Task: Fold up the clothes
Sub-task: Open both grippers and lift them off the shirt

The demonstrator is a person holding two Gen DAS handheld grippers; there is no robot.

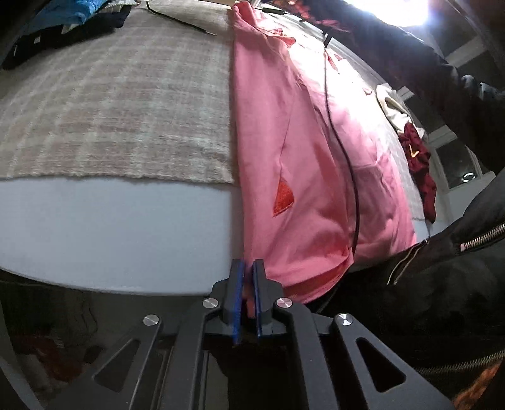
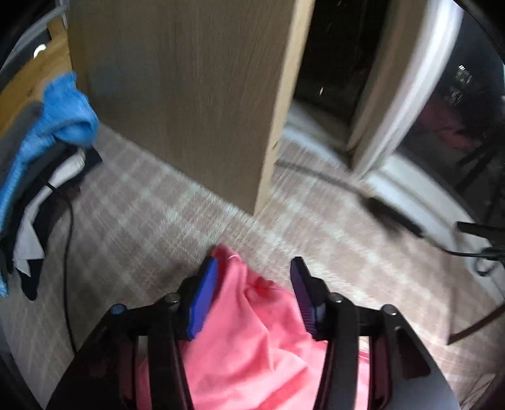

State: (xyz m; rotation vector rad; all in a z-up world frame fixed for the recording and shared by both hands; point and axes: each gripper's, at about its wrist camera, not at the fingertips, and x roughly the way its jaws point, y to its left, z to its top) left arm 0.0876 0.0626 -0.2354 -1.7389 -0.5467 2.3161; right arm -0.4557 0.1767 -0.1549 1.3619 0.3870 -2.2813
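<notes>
My left gripper sits at six o'clock in the left wrist view, its blue pads pressed together on a thin fold of the pink shirt. The pinched edge is the shirt's near hem, at the front lip of the white mattress. From there the shirt runs away toward twelve o'clock as a long folded strip, lying on the plaid blanket that covers the bed. A red triangular patch shows on the shirt near the hem, and a black cable lies along its length. At three o'clock I see a dark red garment and a cream one just beyond it, both at the bed's right edge. A pile of dark and blue clothes sits at ten to eleven o'clock. A person's black jacket sleeve, with a zip, fills four o'clock.

In the right wrist view, which is blurred, my right gripper has its pads spread apart. The far end of the pink shirt lies between them; it brushes the left pad and stands clear of the right one, so nothing is pinched. Beyond the shirt's tip the plaid blanket runs to a wooden panel at twelve o'clock. A blue cloth on dark clothing lies at nine to ten o'clock, and a black cable drops at eight o'clock.
</notes>
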